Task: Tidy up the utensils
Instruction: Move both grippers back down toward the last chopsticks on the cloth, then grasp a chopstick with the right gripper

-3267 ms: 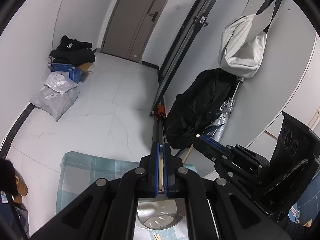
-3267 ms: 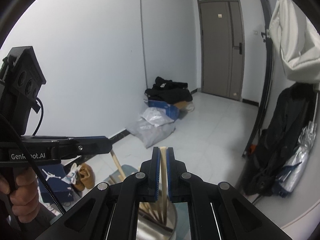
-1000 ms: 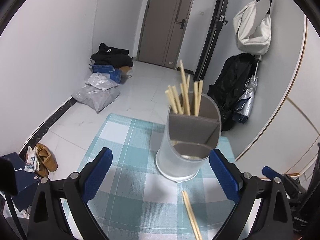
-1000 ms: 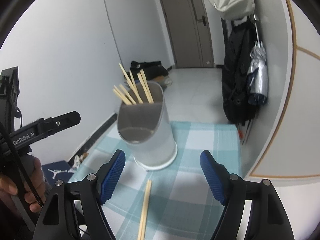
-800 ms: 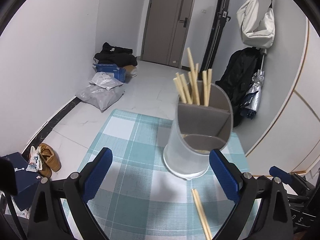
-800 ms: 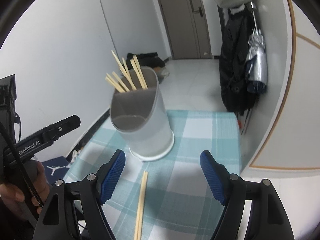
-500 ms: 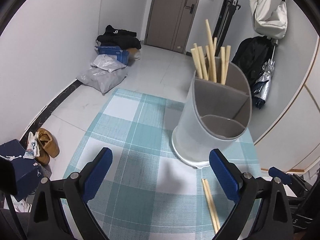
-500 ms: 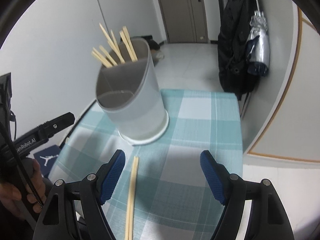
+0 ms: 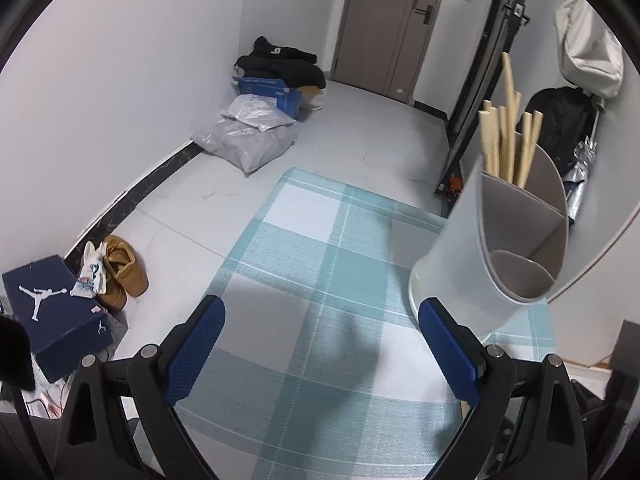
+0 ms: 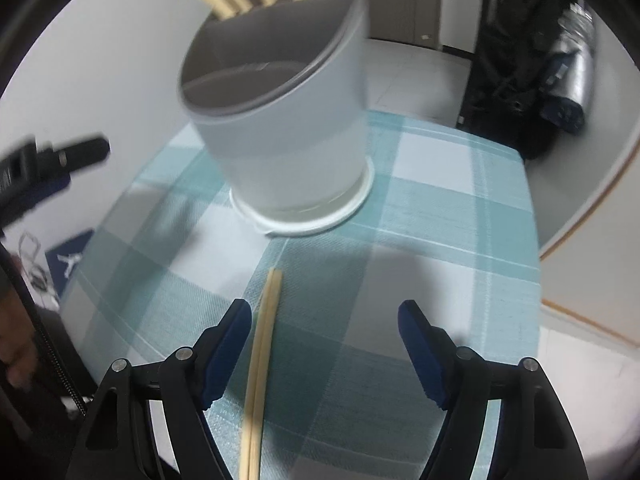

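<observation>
A white divided utensil holder [image 9: 452,268] stands on a teal checked mat [image 9: 320,248], with several wooden chopsticks [image 9: 506,140] upright in its back compartment. My left gripper [image 9: 320,308] hangs open over bare mat, left of the holder, with nothing between its fingers. In the right wrist view the holder [image 10: 292,148] fills the top and a loose pair of chopsticks [image 10: 264,340] lies on the mat [image 10: 440,220] in front of it. My right gripper [image 10: 324,308] is low over the mat, its jaws closing. The pair lies just inside the left finger, untouched.
On the floor to the left are a dark blue shoe box [image 9: 52,308], tan shoes [image 9: 120,276] and grey plastic bags [image 9: 248,140]. A door [image 9: 392,24] stands behind. A black coat [image 10: 516,60] and folded umbrella [image 10: 572,80] hang by the right wall.
Both grippers, earlier shut on chopsticks above the holder, now stand open. The right one has sunk toward the loose pair. The left view has swung left, so the holder sits at its right edge.
</observation>
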A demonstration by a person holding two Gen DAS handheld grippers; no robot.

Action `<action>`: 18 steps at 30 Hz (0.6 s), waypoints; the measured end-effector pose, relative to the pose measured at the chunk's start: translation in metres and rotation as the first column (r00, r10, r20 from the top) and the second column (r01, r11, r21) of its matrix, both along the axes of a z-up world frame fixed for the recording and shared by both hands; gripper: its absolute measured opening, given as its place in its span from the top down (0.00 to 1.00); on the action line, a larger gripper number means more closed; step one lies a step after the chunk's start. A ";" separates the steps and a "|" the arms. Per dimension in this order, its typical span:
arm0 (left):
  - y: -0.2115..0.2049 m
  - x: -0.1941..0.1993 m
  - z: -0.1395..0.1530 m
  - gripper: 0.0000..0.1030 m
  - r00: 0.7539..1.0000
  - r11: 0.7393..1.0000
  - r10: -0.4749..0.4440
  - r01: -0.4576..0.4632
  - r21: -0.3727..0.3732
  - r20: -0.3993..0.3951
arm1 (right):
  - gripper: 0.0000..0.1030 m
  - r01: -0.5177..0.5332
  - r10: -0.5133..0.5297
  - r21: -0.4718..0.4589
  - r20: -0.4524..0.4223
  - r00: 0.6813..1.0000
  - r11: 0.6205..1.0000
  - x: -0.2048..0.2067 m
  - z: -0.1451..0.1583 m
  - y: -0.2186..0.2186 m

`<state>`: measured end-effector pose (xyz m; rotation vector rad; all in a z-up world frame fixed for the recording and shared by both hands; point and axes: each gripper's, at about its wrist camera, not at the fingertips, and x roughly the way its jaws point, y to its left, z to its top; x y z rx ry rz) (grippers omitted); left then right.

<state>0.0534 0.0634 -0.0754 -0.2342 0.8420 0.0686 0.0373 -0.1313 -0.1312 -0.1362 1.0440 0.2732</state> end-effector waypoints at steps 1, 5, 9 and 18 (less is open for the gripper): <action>0.001 0.001 -0.001 0.07 1.000 1.000 0.004 -0.004 -0.001 -0.003 | 0.30 -0.011 0.011 -0.019 -0.001 1.000 1.000 0.001 -0.003 0.005; 0.005 0.000 -0.001 0.07 1.000 1.000 0.007 -0.008 -0.013 -0.008 | 0.37 -0.015 0.014 -0.053 -0.012 1.000 0.998 0.004 -0.009 0.013; 0.007 0.001 -0.001 0.07 1.000 1.000 0.008 -0.008 -0.023 -0.007 | 0.41 0.002 -0.004 -0.060 -0.022 1.000 0.998 0.006 -0.012 0.012; 0.013 0.001 -0.002 0.07 1.000 0.999 0.016 -0.017 -0.050 -0.019 | 0.44 0.040 -0.042 -0.064 -0.032 0.999 0.997 0.007 -0.014 0.007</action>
